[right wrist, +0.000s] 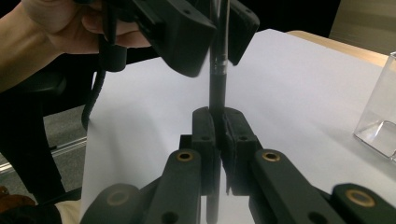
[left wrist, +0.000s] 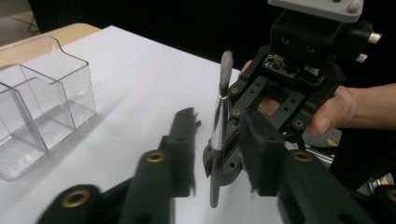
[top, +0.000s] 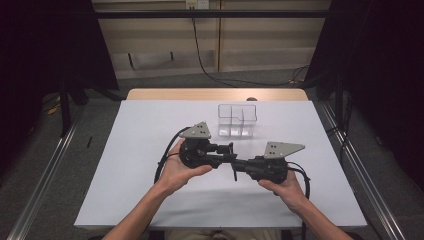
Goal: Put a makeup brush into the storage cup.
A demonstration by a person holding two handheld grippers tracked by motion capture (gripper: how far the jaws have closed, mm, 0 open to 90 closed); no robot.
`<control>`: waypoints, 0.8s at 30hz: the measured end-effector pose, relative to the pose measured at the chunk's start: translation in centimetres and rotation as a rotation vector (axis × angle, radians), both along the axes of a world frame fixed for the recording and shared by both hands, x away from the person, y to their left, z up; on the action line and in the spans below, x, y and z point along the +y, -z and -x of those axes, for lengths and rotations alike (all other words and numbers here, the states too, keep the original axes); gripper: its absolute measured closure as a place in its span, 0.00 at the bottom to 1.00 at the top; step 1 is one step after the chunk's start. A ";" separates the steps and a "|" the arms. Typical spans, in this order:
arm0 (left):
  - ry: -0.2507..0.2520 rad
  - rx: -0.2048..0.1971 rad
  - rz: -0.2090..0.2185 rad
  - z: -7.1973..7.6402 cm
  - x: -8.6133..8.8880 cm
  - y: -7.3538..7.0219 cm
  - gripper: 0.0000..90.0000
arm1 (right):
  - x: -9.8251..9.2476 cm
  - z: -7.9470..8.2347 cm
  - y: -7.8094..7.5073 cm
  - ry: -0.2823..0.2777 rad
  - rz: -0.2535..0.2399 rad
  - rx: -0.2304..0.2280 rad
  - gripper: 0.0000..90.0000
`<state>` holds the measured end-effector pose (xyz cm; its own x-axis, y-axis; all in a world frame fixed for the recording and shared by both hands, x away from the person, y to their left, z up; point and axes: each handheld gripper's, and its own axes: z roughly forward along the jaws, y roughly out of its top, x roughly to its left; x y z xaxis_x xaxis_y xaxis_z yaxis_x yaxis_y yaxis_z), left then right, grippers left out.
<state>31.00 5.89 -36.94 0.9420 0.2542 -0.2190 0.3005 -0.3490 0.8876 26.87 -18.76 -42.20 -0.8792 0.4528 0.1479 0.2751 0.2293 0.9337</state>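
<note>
A thin makeup brush with a shiny handle and a grey bristle tip stands upright between the two grippers. My right gripper is shut on the brush's dark lower shaft. My left gripper faces it, with one jaw on each side of the brush and a gap between the pads and the handle. In the high view both grippers meet nose to nose over the middle of the white table, the left gripper just left of the right gripper. A hand holds each.
A clear plastic organiser with several compartments stands behind the grippers, toward the table's far edge; it also appears as the organiser at left and the organiser at right. The white table has dark floor around it.
</note>
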 end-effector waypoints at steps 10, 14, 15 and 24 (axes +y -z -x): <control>-0.059 -0.013 0.018 0.0 0.7 0.0 0.48 | -0.3 0.0 -0.1 0.017 -0.007 -0.004 0.94; -0.076 -0.028 0.023 0.1 1.1 -0.1 0.36 | -0.4 -0.1 -0.1 0.027 -0.010 -0.005 0.94; -0.090 -0.026 0.018 0.1 1.2 -0.1 0.32 | -0.4 -0.1 -0.1 0.028 -0.010 -0.006 0.94; -0.176 -0.049 0.027 -0.2 2.2 0.5 0.09 | -0.5 -0.3 -0.1 0.042 -0.015 -0.016 0.94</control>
